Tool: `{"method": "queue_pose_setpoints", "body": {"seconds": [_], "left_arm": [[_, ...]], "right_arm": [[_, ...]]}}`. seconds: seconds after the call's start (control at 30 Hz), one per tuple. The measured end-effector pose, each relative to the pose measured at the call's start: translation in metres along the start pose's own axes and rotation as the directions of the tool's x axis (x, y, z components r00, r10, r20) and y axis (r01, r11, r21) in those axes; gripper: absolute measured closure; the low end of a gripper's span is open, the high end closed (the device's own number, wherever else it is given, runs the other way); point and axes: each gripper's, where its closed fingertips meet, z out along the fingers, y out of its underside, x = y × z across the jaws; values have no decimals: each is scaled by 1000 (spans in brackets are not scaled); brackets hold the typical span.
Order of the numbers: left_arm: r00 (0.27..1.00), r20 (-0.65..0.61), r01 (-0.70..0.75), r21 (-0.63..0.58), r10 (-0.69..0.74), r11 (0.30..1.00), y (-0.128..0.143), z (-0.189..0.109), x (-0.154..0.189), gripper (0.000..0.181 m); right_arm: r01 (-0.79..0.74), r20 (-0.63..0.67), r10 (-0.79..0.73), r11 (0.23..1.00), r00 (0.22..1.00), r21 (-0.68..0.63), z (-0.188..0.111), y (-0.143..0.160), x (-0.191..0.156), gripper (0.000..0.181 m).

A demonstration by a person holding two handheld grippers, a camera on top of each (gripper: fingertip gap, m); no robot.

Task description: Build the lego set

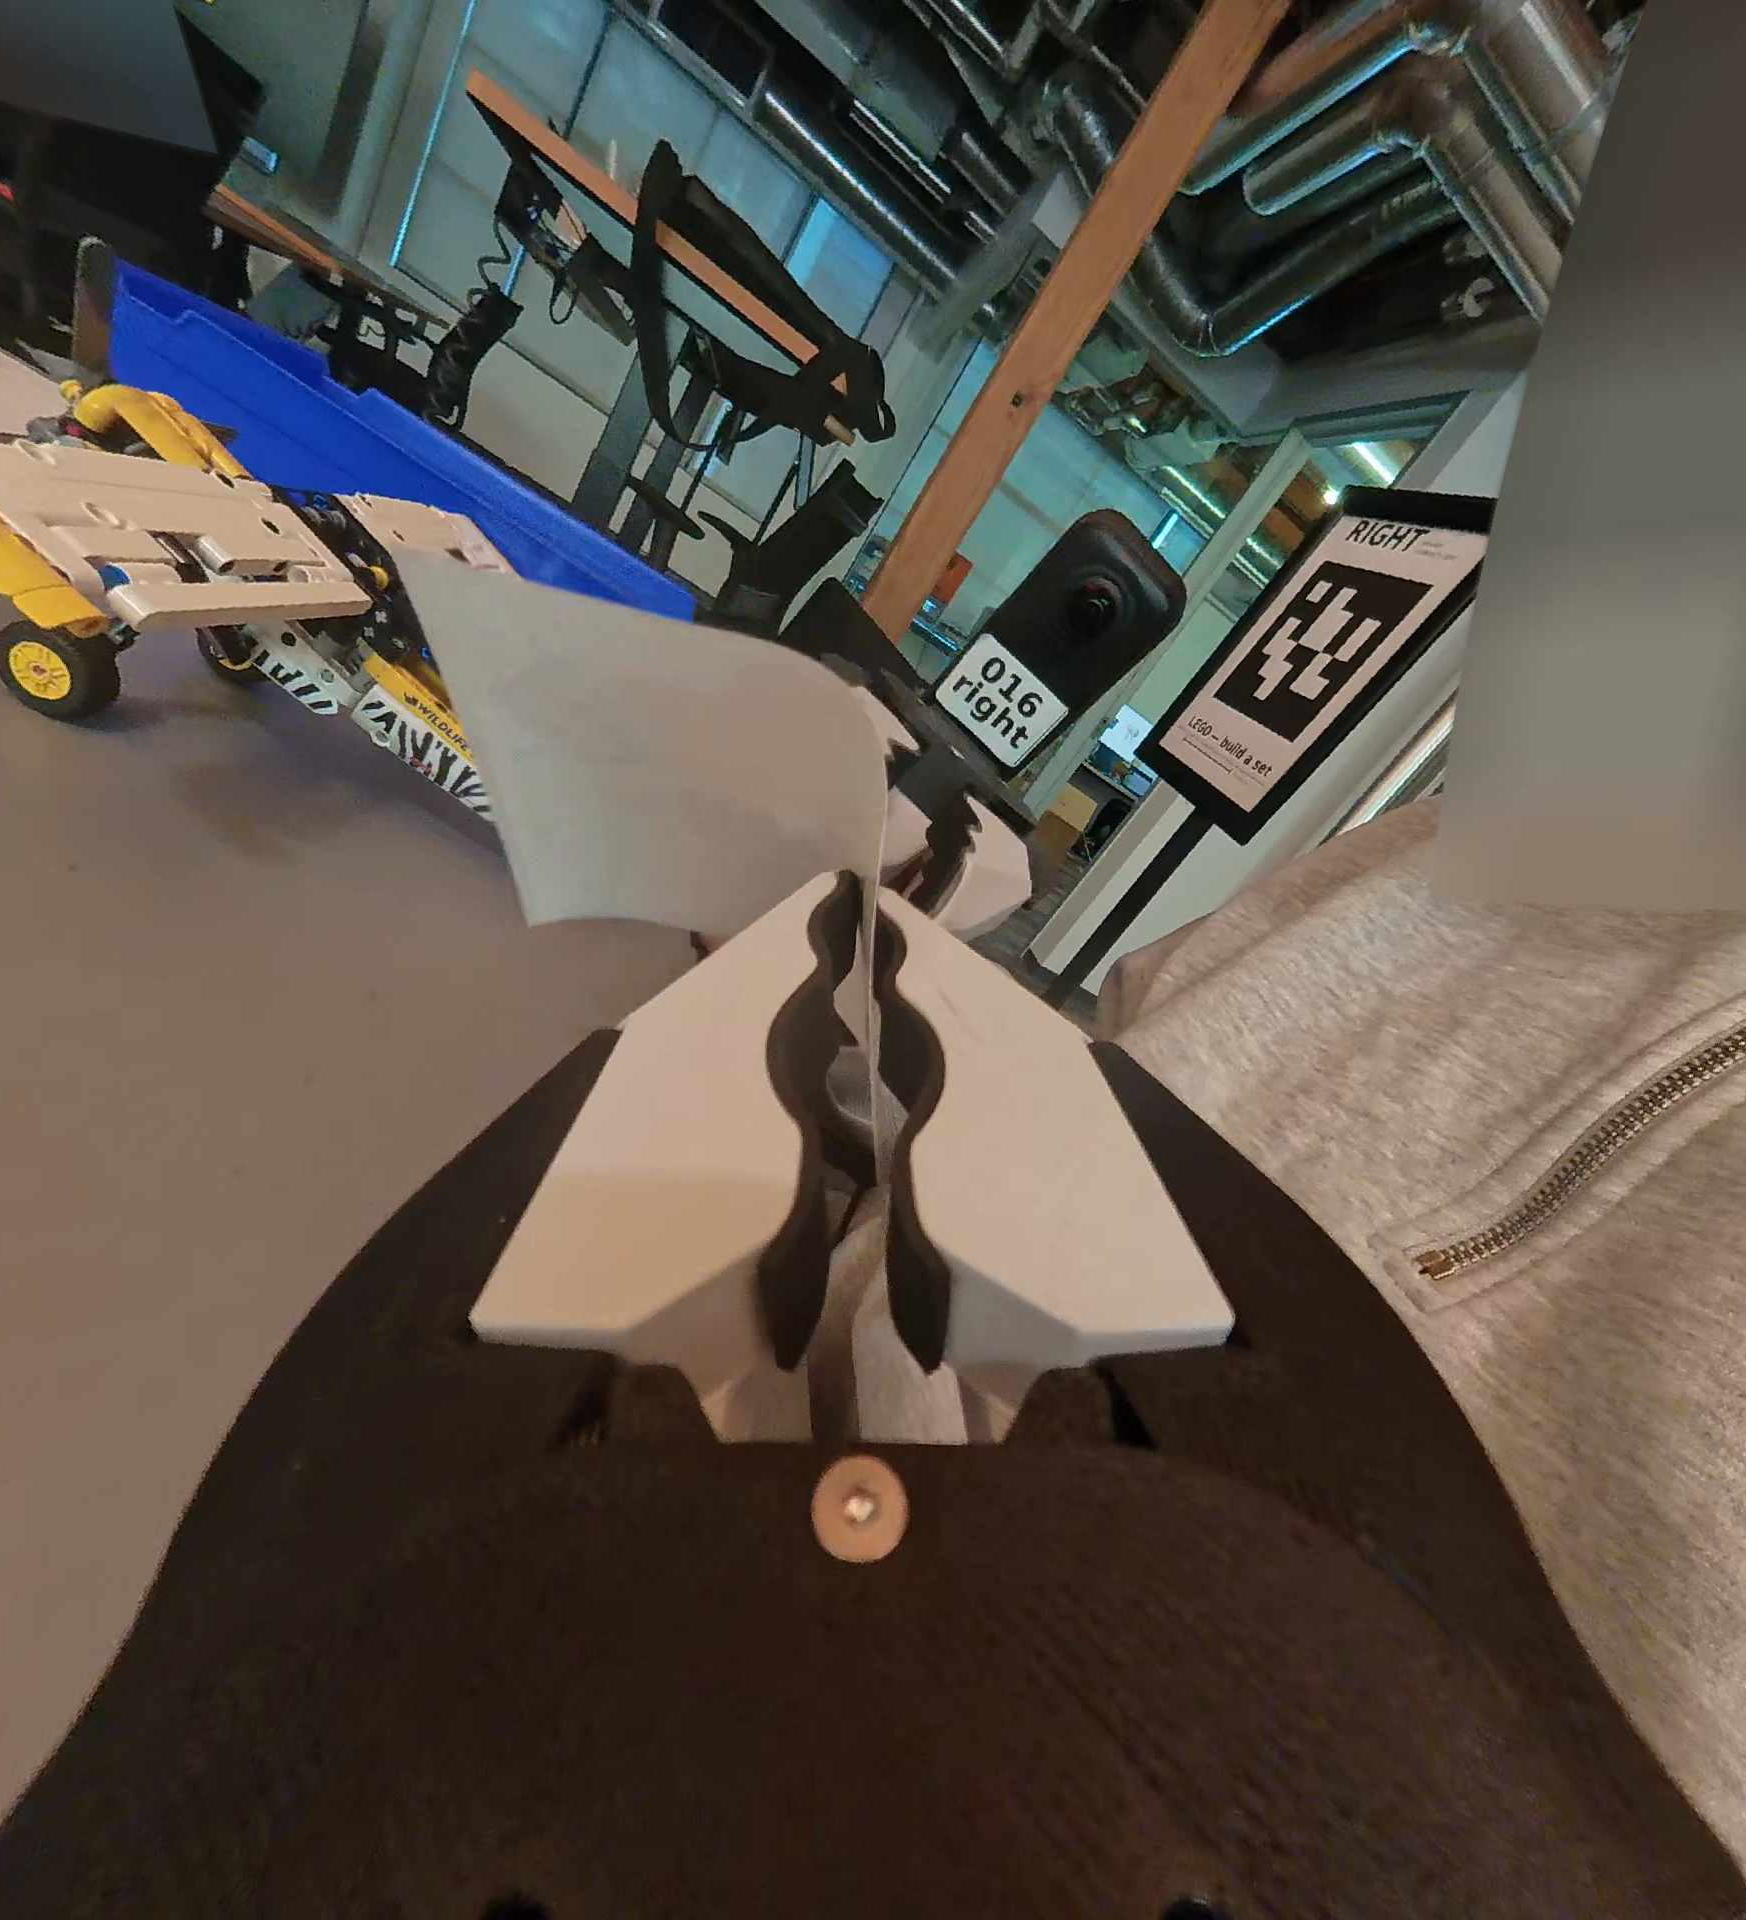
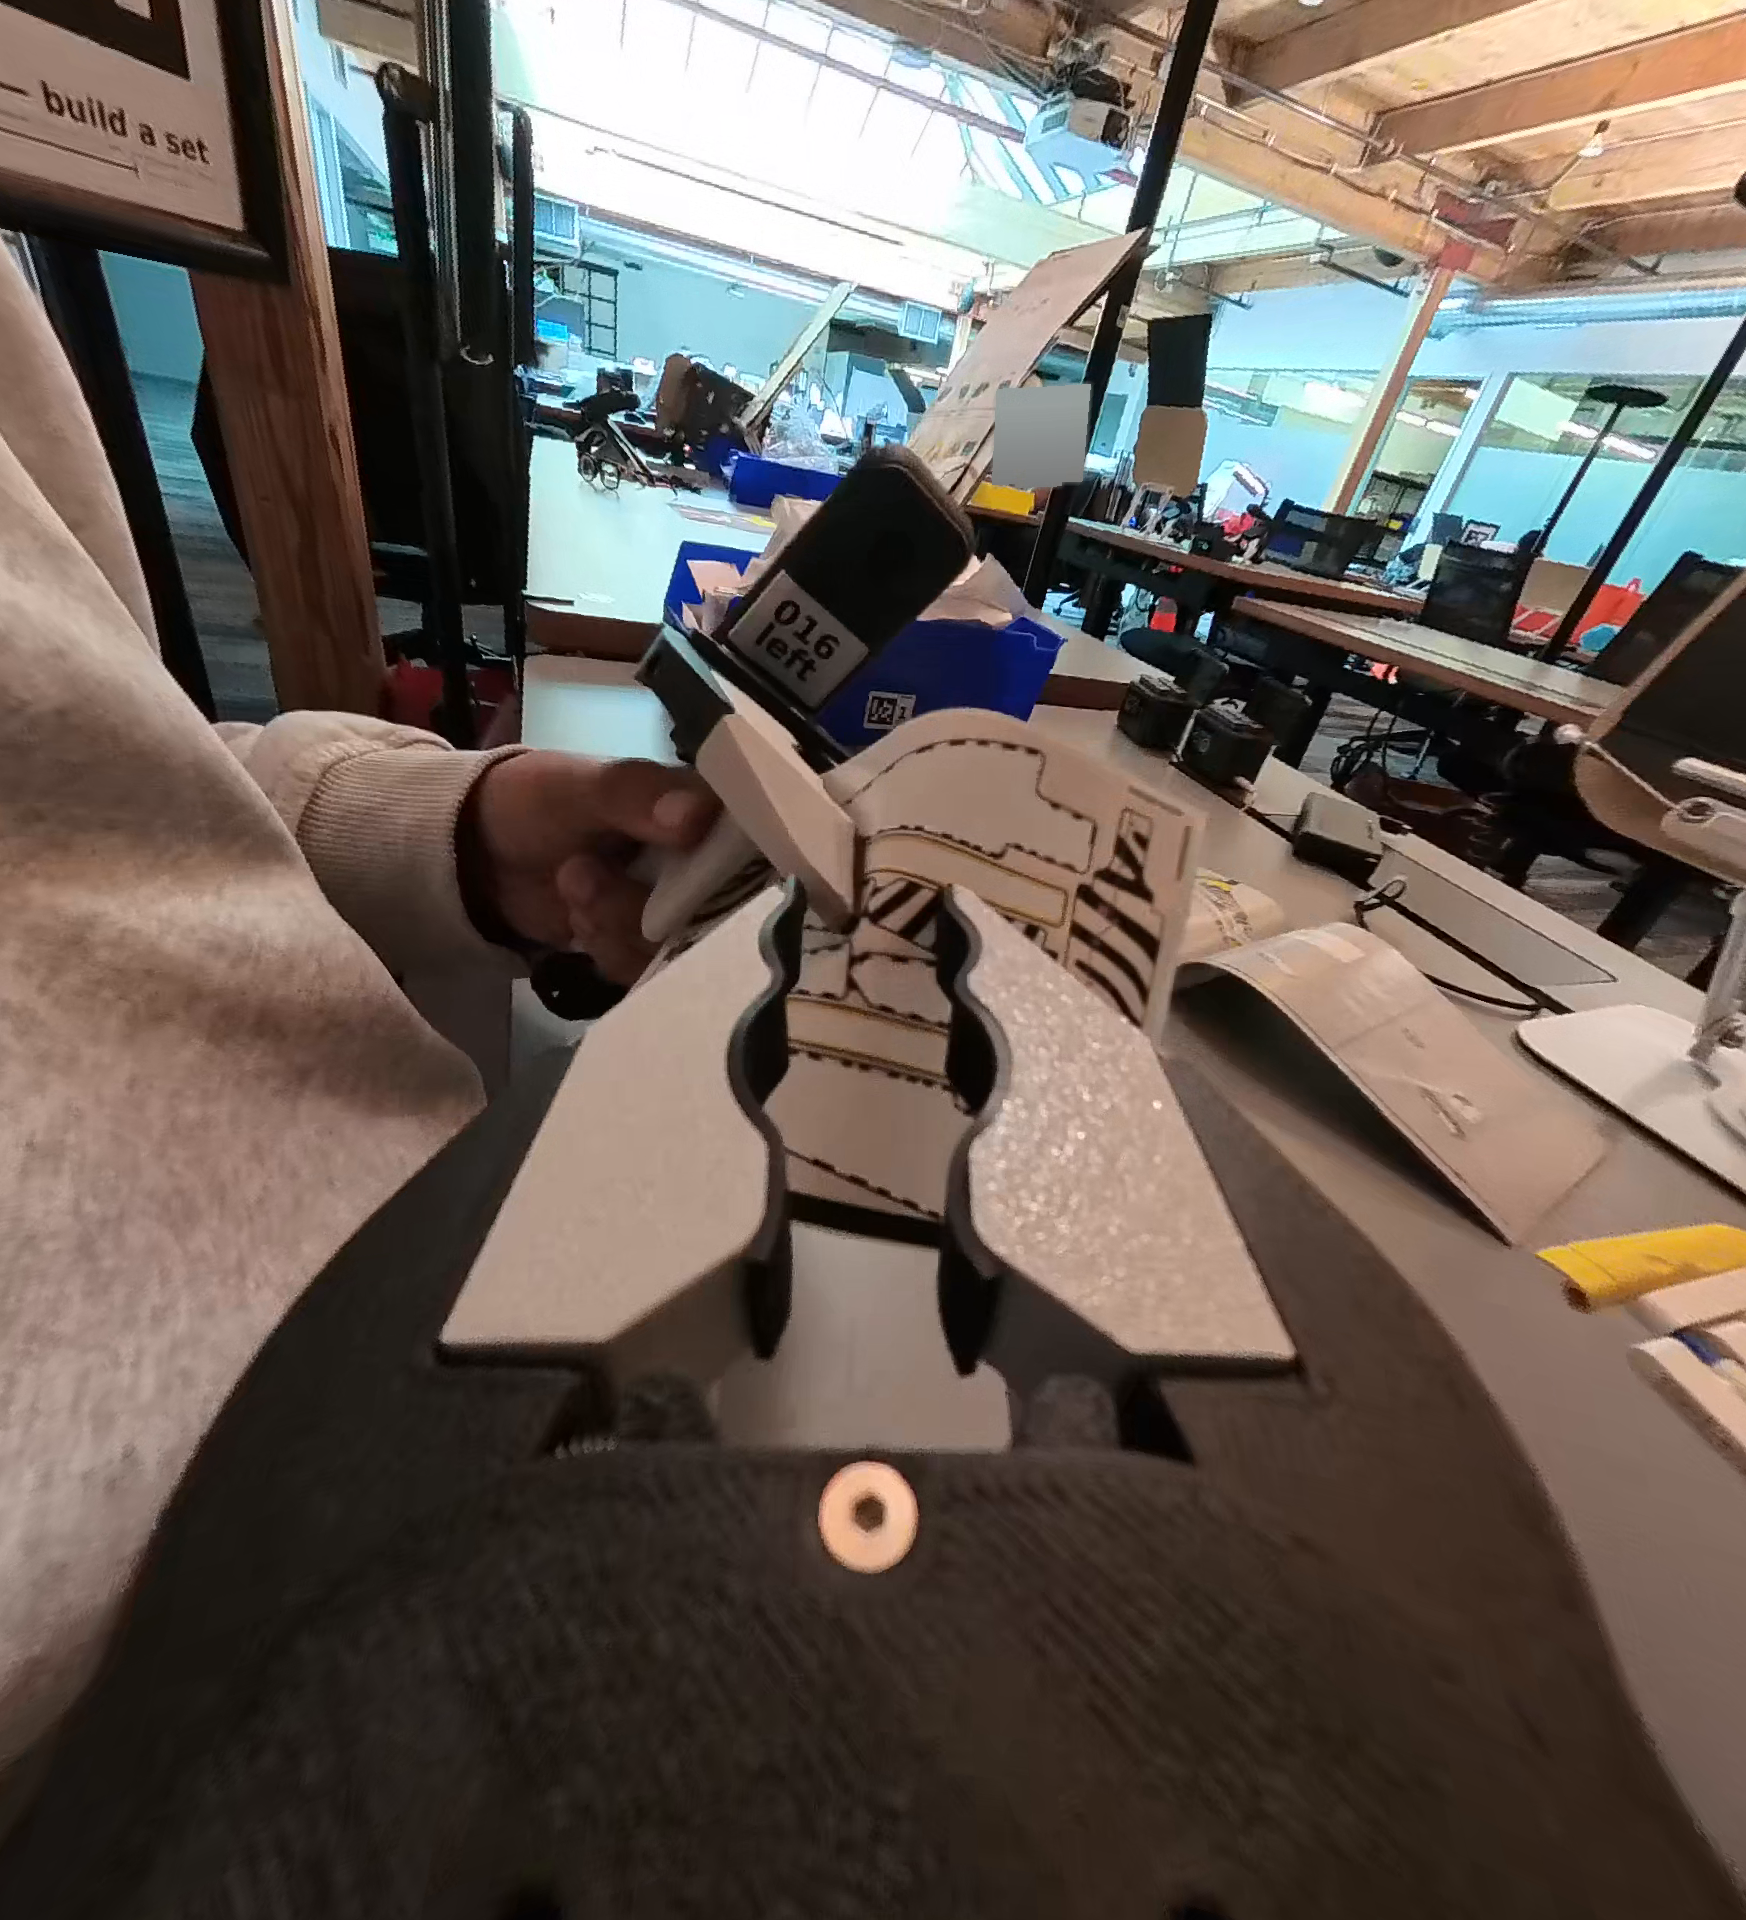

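Observation:
My left gripper [image 1: 864,899] is shut on a sticker sheet [image 1: 661,748], and I see the sheet's plain white back curling up to the left. In the right wrist view the sheet [image 2: 1014,831] shows its printed face with black zebra stripes, with the left gripper [image 2: 841,912] pinching its left edge. My right gripper [image 2: 869,920] is open, its jaws standing on either side of the sheet's lower part; I cannot tell if they touch it. The yellow and white lego plane [image 1: 173,540] stands on the grey table to the left; its edge also shows in the right wrist view [image 2: 1731,1340].
A blue bin [image 1: 381,436] lies behind the plane. An open instruction booklet [image 2: 1368,1039] lies on the table [image 1: 173,1039] past the sheet. A monitor stand base [image 2: 1627,1070] is at the right. A person's grey sleeve [image 2: 121,935] fills the left side. The tips of both grippers are at nearly the same place.

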Motion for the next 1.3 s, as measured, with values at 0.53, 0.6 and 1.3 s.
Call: {"method": "queue_pose_setpoints", "body": {"seconds": [0.53, 0.6, 1.3], "left_arm": [[998, -69, -9, -32, 7, 999, 6, 1, 10, 181], [997, -78, -6, -34, 3, 999, 6, 1, 11, 181], [975, -189, 114, -25, -117, 993, 9, 2, 16, 181]], "right_arm": [[-126, 144, 119, 991, 982, 36, -4, -2, -12, 170], [-152, 168, 143, 987, 975, 43, -5, -3, -13, 170], [-225, 233, 204, 972, 951, 66, -13, -7, -14, 181]]}}
